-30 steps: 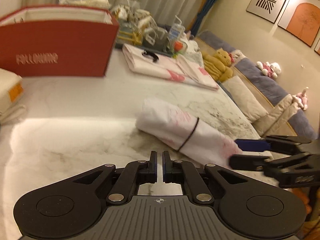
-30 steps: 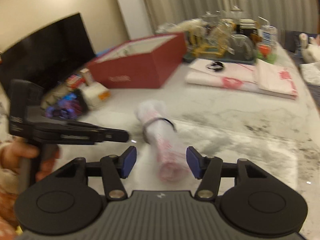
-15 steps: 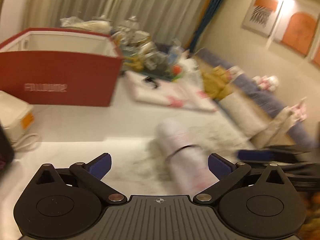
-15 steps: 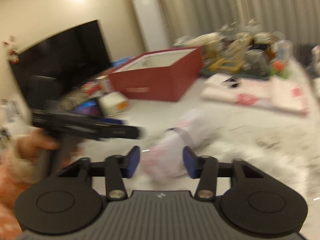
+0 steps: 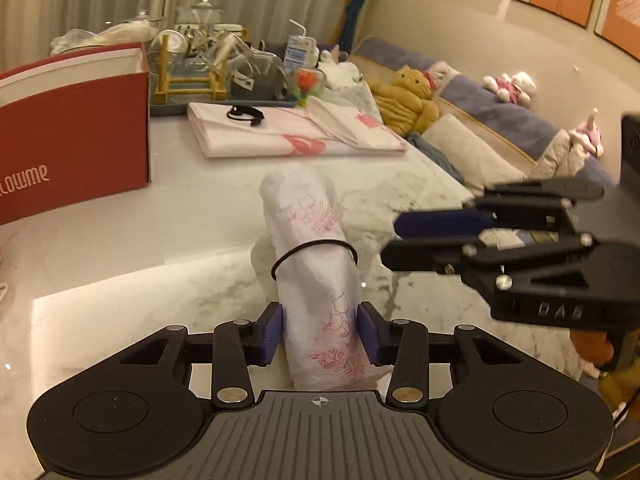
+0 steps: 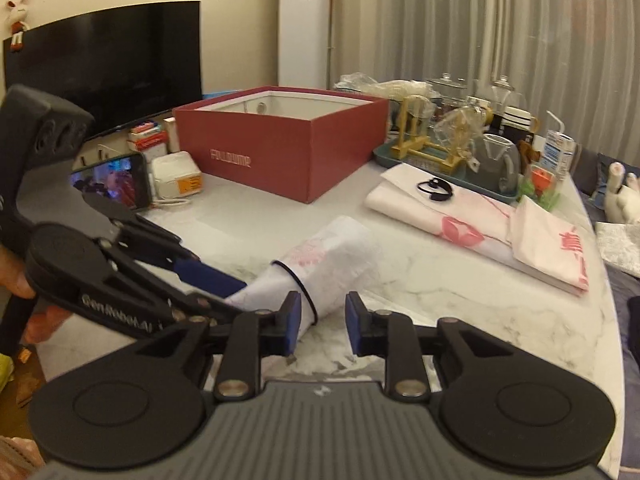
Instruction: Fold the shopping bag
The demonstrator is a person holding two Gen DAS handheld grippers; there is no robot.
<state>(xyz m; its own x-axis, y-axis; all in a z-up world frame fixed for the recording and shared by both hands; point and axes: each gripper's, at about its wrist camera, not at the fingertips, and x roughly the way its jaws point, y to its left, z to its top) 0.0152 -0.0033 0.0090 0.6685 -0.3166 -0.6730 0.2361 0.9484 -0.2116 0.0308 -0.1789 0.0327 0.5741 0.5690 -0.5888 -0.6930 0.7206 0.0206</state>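
We find the white plastic shopping bag with pink print (image 5: 316,280) rolled into a tube and ringed by a thin black elastic band (image 5: 314,256). One end rests on the white marbled table (image 5: 120,248). Our left gripper (image 5: 320,336) is closed on the near end. Our right gripper (image 6: 318,322) is part open, holding nothing, beside the roll. Risk: the slick film could slip from the pads, or the loose band slide off, letting the roll spring apart.
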